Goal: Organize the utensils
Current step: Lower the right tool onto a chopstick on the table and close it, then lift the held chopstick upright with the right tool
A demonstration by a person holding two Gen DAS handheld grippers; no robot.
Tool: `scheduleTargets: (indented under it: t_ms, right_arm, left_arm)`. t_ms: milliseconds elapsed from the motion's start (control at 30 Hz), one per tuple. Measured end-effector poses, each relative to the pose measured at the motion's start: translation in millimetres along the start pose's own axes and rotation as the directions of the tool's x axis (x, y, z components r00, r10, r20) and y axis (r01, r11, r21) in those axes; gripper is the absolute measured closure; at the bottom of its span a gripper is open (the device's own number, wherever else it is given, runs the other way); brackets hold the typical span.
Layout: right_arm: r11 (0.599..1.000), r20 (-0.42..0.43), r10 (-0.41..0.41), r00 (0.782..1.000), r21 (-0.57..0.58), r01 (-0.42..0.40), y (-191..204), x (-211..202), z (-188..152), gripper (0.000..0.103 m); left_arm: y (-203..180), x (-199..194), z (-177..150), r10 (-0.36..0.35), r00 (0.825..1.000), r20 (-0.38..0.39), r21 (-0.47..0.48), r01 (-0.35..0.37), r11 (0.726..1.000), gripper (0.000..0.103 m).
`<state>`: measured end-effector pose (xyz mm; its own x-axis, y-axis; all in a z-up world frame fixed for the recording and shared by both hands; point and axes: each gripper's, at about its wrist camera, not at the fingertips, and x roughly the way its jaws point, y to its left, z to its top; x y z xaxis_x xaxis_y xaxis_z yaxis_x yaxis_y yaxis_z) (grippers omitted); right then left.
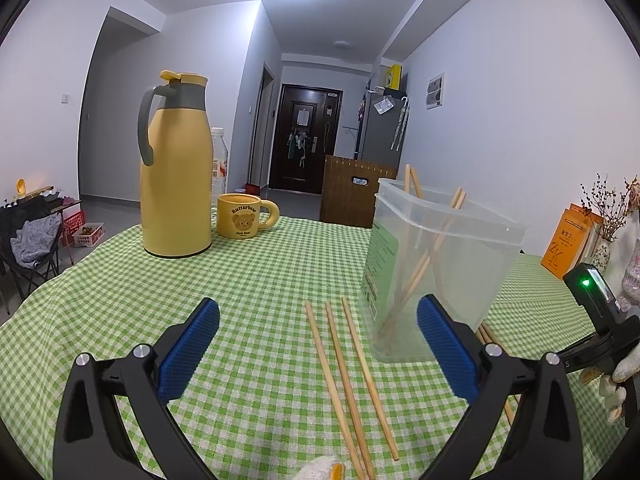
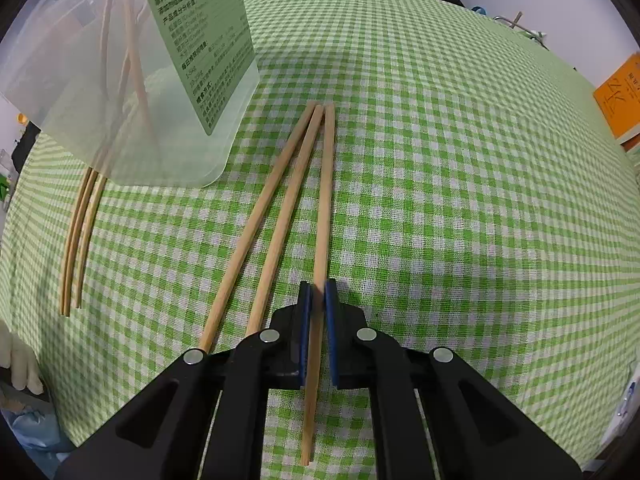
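My right gripper (image 2: 319,292) points steeply down at the checked cloth and is shut on a wooden chopstick (image 2: 326,184), the rightmost of three lying side by side. The other two chopsticks (image 2: 280,220) fan out to its left. Three more chopsticks (image 2: 78,240) lie at the far left beside the clear plastic container (image 2: 120,92), which has several chopsticks standing inside. My left gripper (image 1: 320,344) hovers open low over three loose chopsticks (image 1: 344,372), just left of the container (image 1: 444,264). Its blue pads (image 1: 188,348) touch nothing.
A yellow thermos (image 1: 176,172) and a yellow bear mug (image 1: 240,216) stand at the table's (image 1: 260,280) far left. Orange books (image 1: 568,240) and a vase with twigs (image 1: 602,252) sit at the right. A gloved hand (image 1: 612,384) holds the right gripper's black housing at the right edge.
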<state>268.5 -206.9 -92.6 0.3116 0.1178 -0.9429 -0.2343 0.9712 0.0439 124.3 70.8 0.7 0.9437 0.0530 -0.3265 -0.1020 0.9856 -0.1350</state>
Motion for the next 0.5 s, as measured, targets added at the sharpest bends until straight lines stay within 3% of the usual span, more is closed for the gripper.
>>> scheduleTargets:
  t_ms: [500]
  right_arm:
    - [0.997,-0.028,-0.071,0.997,-0.006,0.071,12.1,3.7,9.4,0.096]
  left_arm:
    - [2.8,-2.9,1.5,-0.001,1.000,0.008,-0.013,0.001,1.000,0.007]
